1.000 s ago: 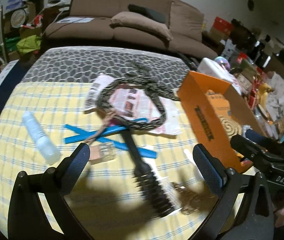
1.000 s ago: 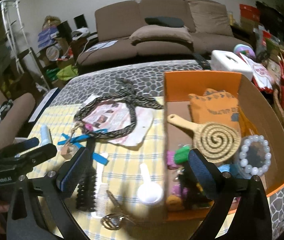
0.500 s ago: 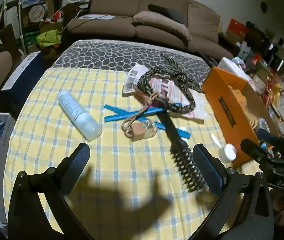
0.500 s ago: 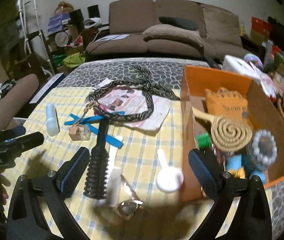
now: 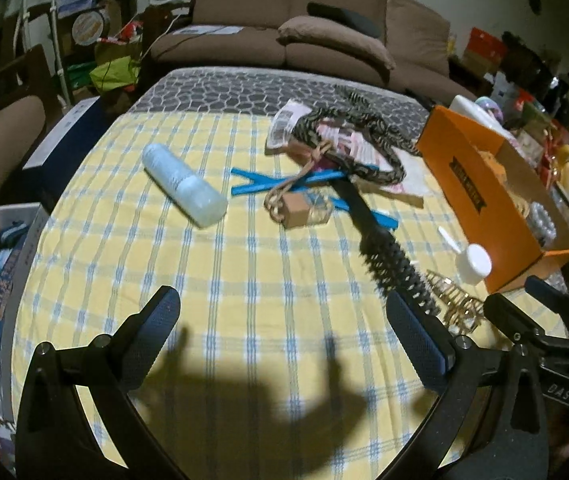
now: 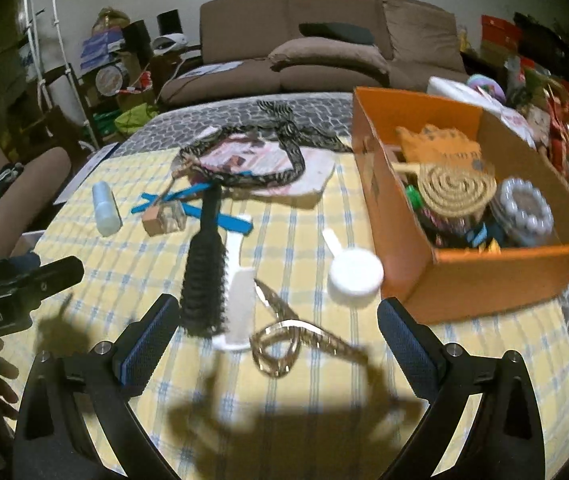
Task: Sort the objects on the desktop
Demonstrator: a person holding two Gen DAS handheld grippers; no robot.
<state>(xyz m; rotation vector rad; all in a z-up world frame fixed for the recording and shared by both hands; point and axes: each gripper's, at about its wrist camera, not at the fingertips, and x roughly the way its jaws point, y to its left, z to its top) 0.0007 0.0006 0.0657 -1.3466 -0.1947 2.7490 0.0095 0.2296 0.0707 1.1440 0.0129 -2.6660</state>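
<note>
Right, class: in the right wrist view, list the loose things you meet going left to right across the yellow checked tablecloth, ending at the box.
Pale translucent plastic bottle → small wooden-capped glass bottle → black round bristle hairbrush → white plastic comb → white round-headed plastic scoop → orange cardboard box.

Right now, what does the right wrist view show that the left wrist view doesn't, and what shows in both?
Only the right wrist view shows the inside of the orange box: a woven spiral paddle and a bead ring. It also shows the whole white comb.

Only the left wrist view shows the books beside the table.

Both show the black brush, bottle, blue sticks, white scoop and gold clip. Both tools are open and empty.
</note>
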